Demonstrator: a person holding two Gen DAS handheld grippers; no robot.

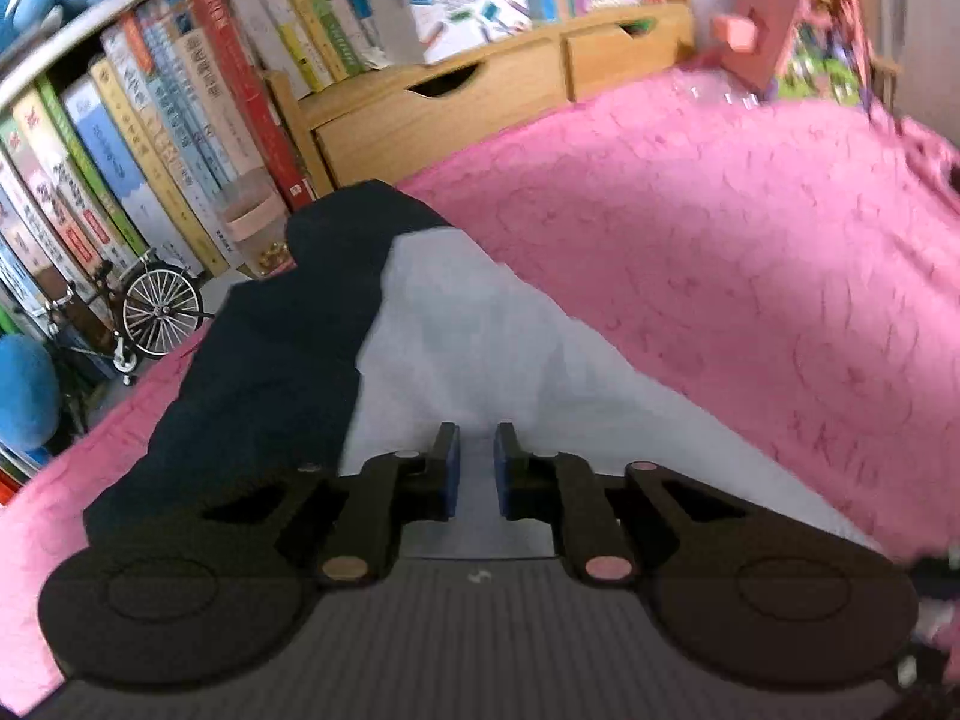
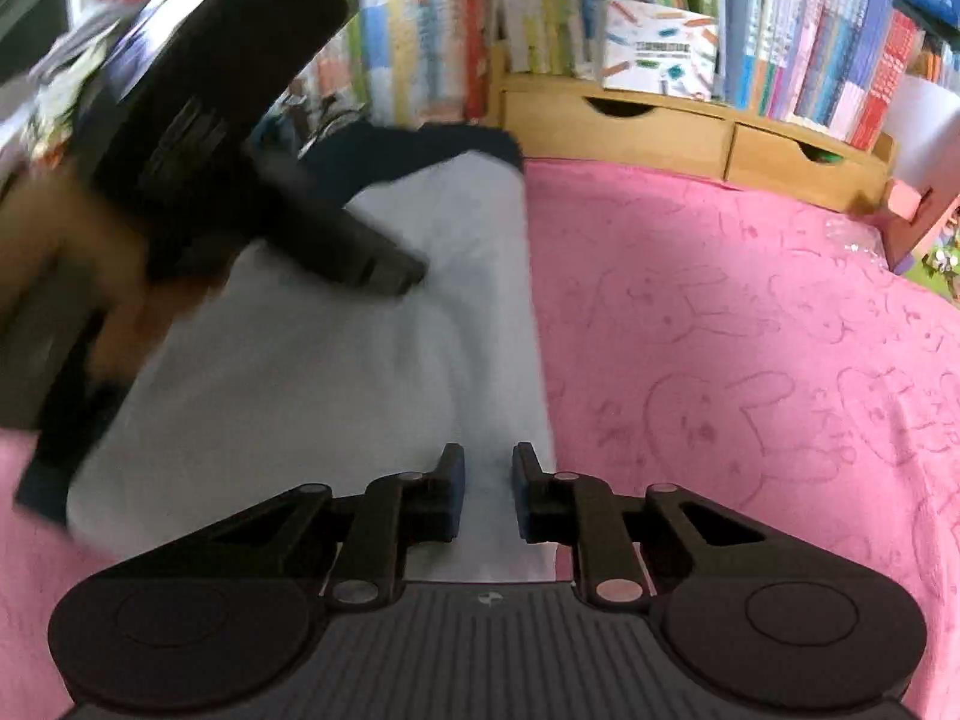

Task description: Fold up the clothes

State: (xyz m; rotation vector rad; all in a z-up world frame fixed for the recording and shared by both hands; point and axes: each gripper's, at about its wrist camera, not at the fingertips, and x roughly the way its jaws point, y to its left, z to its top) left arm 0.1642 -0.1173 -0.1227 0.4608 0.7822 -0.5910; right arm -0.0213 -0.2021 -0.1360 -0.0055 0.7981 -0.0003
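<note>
A white garment with dark navy sleeves point(image 1: 480, 348) lies on the pink cloth point(image 1: 720, 252), partly folded into a long strip. My left gripper point(image 1: 477, 468) sits over its white part with the jaws a narrow gap apart, nothing between them. My right gripper point(image 2: 487, 480) hovers over the garment's point(image 2: 360, 360) right edge, jaws slightly apart and empty. In the right wrist view the left gripper point(image 2: 408, 273) shows blurred at upper left, its tip on the white fabric. The navy part point(image 2: 420, 144) lies at the far end.
A wooden drawer unit point(image 1: 456, 102) and rows of books point(image 1: 180, 120) line the back. A small bicycle model point(image 1: 150, 312) and a blue plush point(image 1: 24, 390) stand at left. A pink toy house point(image 1: 780, 12) is at back right.
</note>
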